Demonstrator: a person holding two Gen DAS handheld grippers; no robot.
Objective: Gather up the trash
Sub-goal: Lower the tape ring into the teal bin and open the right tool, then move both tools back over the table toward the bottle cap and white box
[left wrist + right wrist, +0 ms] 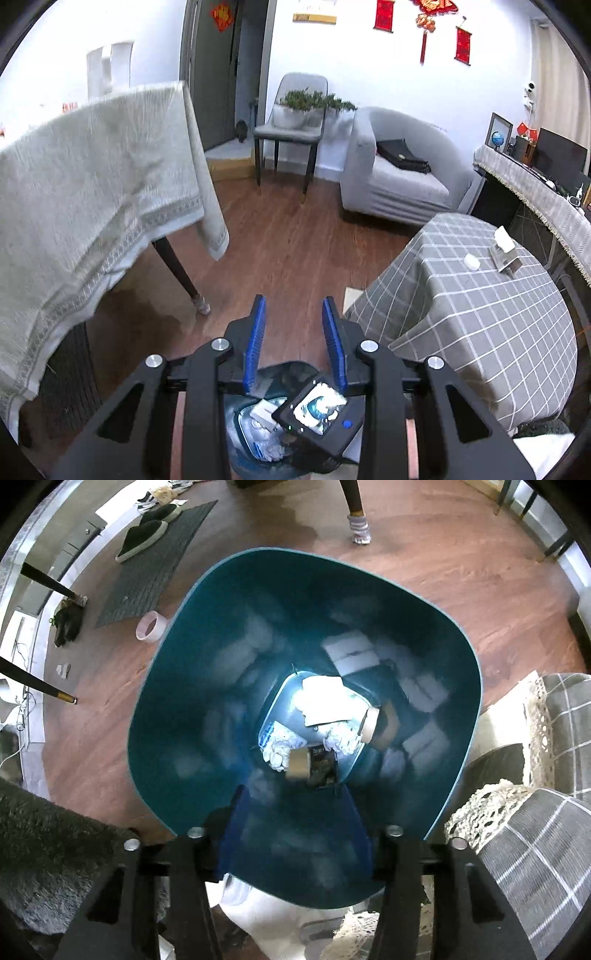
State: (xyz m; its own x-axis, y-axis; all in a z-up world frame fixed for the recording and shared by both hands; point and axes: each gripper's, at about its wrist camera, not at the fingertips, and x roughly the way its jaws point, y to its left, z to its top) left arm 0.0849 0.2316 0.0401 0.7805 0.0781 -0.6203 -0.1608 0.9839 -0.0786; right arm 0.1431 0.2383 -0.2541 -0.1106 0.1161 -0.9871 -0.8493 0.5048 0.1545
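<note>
Jaws apart, right gripper [295,812] above binned trash [321,705]

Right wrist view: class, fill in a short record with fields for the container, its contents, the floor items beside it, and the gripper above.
container: teal plastic bin, open top, on wooden floor
contents: crumpled white paper, small black packet, brown cardboard roll
beside it: pink tape roll, grey mat
gripper: right gripper, blurred, above the bin, nothing between its fingers
</note>
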